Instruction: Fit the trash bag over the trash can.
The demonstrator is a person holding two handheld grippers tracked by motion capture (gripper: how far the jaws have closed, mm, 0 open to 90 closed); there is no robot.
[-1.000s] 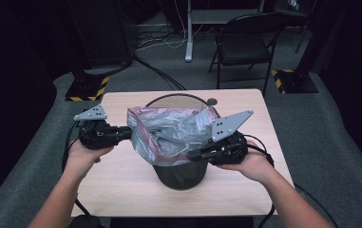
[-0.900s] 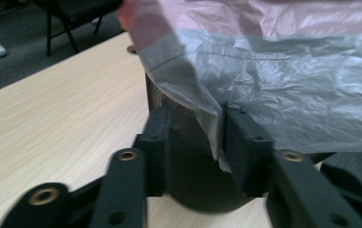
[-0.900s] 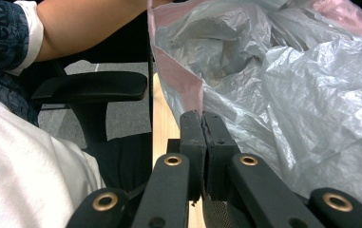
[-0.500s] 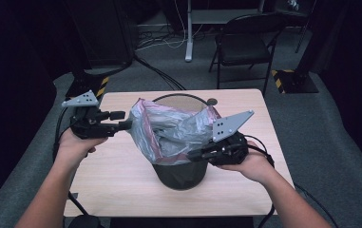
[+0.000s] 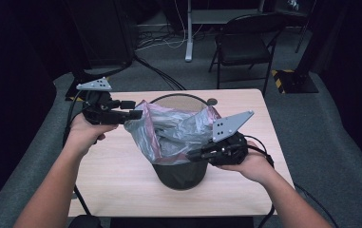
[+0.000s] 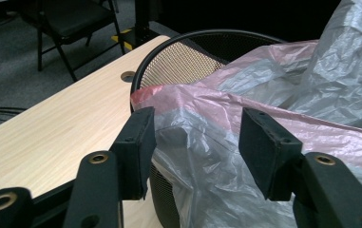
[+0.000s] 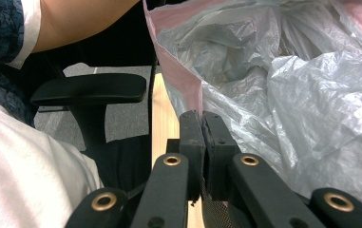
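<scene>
Nearest us, we see the right gripper clamped tight on the near edge of the bag draped in the bin, while the left gripper stands open, the bag's far-left edge between its jaws.

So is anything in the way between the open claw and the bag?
Nothing visible. The left gripper has its jaws open on either side of the bag's pink edge, with only air between. The right gripper is already pinched shut on the bag.
</scene>
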